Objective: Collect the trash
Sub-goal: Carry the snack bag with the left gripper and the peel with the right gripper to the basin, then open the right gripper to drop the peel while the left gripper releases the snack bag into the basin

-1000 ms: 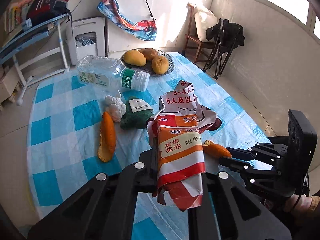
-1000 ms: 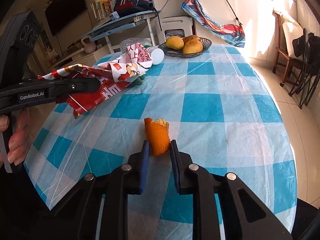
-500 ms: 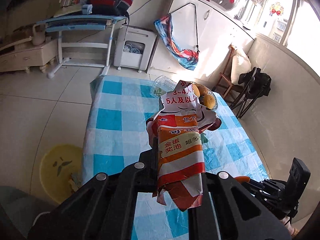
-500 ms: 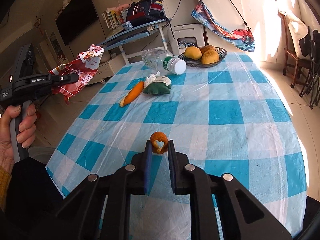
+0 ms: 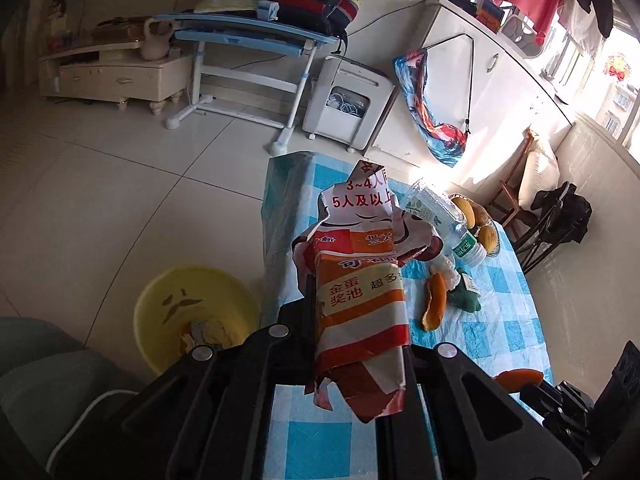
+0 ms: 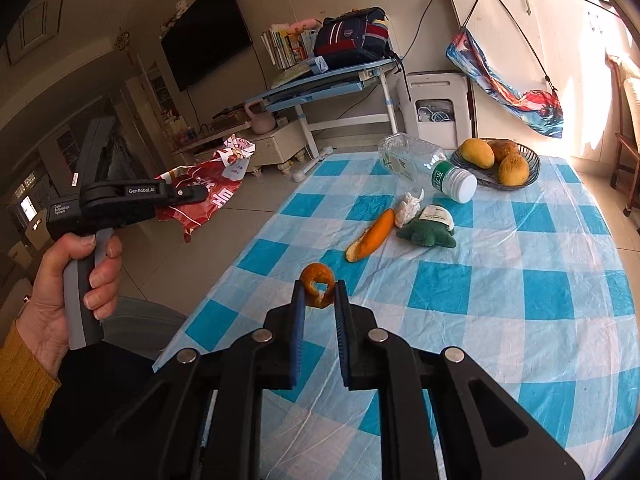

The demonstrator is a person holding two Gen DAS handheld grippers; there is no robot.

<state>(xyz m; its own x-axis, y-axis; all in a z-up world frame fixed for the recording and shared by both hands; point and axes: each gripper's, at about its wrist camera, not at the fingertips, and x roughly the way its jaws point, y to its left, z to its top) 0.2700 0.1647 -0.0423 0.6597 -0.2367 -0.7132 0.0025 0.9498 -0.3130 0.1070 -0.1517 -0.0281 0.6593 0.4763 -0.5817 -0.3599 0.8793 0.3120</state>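
From the left wrist view, the left tongs point(image 5: 356, 320) grip a torn red-and-orange snack wrapper point(image 5: 360, 292), now carried off the desk point(image 5: 500, 344) edge toward the yellow bin point(image 5: 192, 308) on the tiled floor point(image 5: 100, 200); a second ago it hung over the desk.

From the right wrist view, the right tongs point(image 6: 319, 304) pinch a curled orange peel point(image 6: 318, 284), lifted clear of the blue-checked cloth. A second peel point(image 6: 370, 236), a plastic bottle point(image 6: 424, 164) and a fruit bowl point(image 6: 496, 178) remain there.
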